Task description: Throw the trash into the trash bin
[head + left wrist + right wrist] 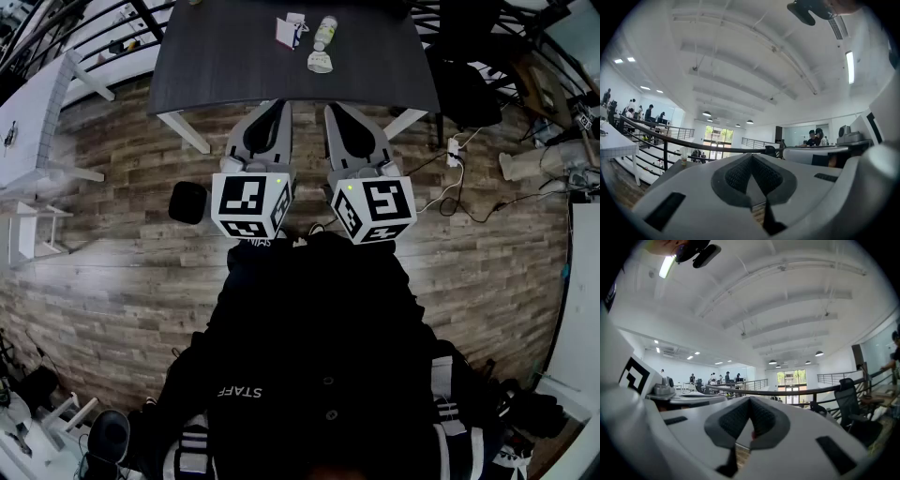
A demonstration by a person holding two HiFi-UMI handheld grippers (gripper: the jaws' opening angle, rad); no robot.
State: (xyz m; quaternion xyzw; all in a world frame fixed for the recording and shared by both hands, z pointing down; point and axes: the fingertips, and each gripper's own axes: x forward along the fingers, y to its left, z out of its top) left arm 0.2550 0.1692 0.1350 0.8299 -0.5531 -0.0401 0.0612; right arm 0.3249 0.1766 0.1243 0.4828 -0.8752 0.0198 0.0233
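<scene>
"Two hand-held grippers, both pressed shut on nothing: the left hand-held gripper (276, 111) and the right hand-held gripper (337, 112)."

"What could go wrong?"

"If they do not open, they just poke the trash. The bottle (325, 33) and the crumpled white bit (320, 63) on the table (216, 56) could roll off."

"Where is the bin?"

"Maybe that black round thing (187, 202) on the wood floor (122, 272). It looks small, so a throw could miss. Big white room, with rails (665, 135)."
</scene>
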